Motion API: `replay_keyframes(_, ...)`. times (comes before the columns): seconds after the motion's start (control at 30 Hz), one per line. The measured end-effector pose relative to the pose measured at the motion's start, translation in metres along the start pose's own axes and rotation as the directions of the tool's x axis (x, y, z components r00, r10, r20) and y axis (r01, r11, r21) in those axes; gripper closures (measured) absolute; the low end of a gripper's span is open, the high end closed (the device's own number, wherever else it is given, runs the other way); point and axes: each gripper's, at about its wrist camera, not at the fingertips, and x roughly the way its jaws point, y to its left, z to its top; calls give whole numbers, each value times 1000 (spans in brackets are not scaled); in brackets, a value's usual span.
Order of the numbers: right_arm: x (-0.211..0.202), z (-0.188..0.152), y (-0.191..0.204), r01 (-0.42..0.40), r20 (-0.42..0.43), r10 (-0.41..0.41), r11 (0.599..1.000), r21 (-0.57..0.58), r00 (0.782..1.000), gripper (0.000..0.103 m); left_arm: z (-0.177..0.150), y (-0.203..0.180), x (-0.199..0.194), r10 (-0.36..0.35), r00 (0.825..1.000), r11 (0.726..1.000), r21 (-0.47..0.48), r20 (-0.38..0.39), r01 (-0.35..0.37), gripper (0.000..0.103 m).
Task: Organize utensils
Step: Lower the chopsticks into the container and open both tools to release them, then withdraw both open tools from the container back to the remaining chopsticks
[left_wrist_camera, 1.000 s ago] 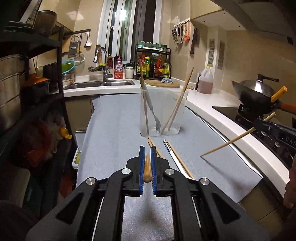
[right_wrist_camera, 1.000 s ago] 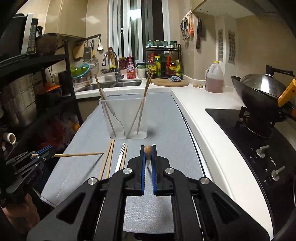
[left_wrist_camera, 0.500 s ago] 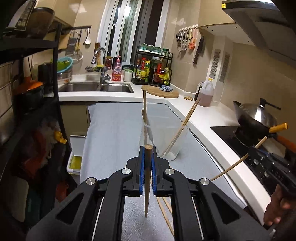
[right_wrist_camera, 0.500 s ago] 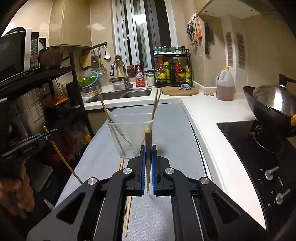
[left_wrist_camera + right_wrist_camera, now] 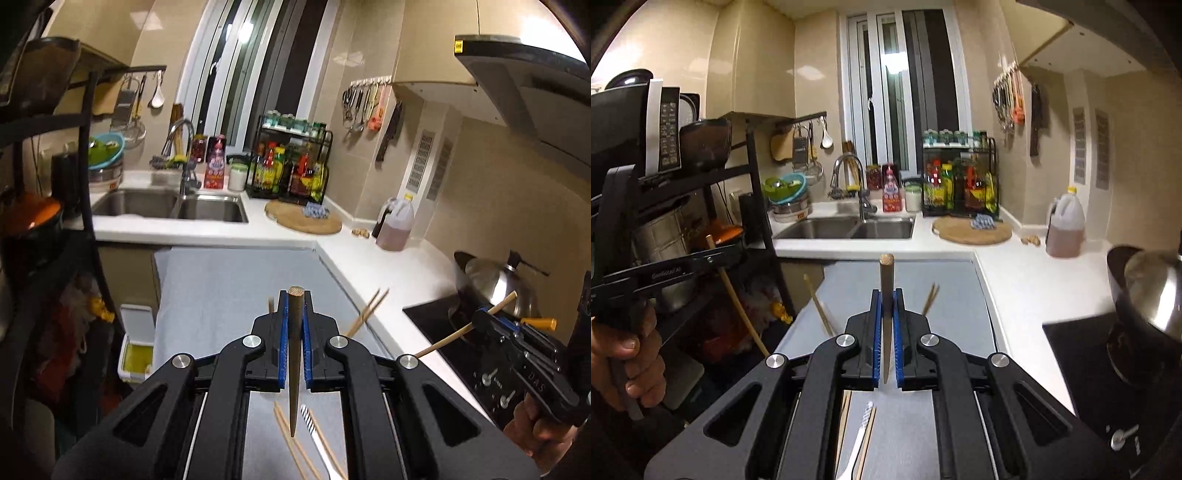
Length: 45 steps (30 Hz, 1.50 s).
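Observation:
My left gripper [image 5: 294,301] is shut on a dark wooden chopstick [image 5: 294,354], held upright with its tip pointing down. My right gripper [image 5: 886,302] is shut on another wooden chopstick [image 5: 886,295], also upright. Both are raised above the grey mat [image 5: 221,284]. The clear holder is mostly hidden behind the grippers; chopstick ends [image 5: 365,312] stick out of it, also in the right wrist view [image 5: 820,310]. Loose chopsticks [image 5: 291,439] and a white utensil [image 5: 858,443] lie on the mat below. The right gripper also shows in the left wrist view [image 5: 484,323].
A double sink [image 5: 170,205] is at the back. A bottle rack [image 5: 290,166], a round wooden board [image 5: 303,218] and an oil jug [image 5: 395,225] stand on the white counter. A wok [image 5: 495,284] sits on the stove at right. A black shelf unit [image 5: 701,206] stands at left.
Both grippers have risen higher and tilted up, each still holding its chopstick upright. The holder has dropped out of sight behind the grippers.

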Motion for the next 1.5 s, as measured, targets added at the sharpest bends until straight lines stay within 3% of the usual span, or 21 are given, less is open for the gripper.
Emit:
replay_keyframes(0.17, 10, 38, -4, -7, 76, 8, 1000, -4, 997, 97, 49, -9, 11, -20, 994, 1000, 5, 111, 20, 97)
replay_keyframes(0.27, 28, 47, -7, -24, 74, 23, 1000, 5, 997, 97, 58, -16, 31, -18, 993, 1000, 21, 120, 16, 97)
replay_keyframes(0.5, 81, 30, -8, -58, -36, 59, 998, 23, 998, 97, 34, -22, 109, 20, 999, 996, 85, -43, -16, 97)
replay_keyframes(0.7, 116, 6, -10, -66, -113, 71, 997, 46, 991, 97, 9, -19, 138, 26, 989, 994, 110, -144, -10, 97)
replay_keyframes(0.97, 139, -15, -10, -60, -169, 67, 997, 46, 983, 97, -9, -14, 160, 46, 978, 994, 105, -203, -25, 97)
replay_keyframes(1.1, 144, -25, -12, -45, -193, 53, 998, 50, 980, 95, -12, -15, 166, 56, 973, 994, 109, -223, -32, 96)
replay_keyframes(1.17, 145, -28, -14, -26, -210, 36, 998, 51, 977, 82, -11, -15, 165, 70, 974, 993, 110, -216, -47, 87)
replay_keyframes(1.23, 141, -30, -17, -15, -215, 28, 998, 58, 976, 75, -6, -14, 157, 71, 979, 993, 103, -193, -51, 66)
replay_keyframes(1.37, 126, -30, -21, 22, -203, -11, 998, 55, 979, 65, 5, -14, 129, 90, 988, 991, 112, -124, -77, 64)
replay_keyframes(1.5, 103, -35, -23, 61, -179, -49, 996, 59, 983, 64, 13, -14, 92, 100, 993, 989, 115, -54, -94, 62)
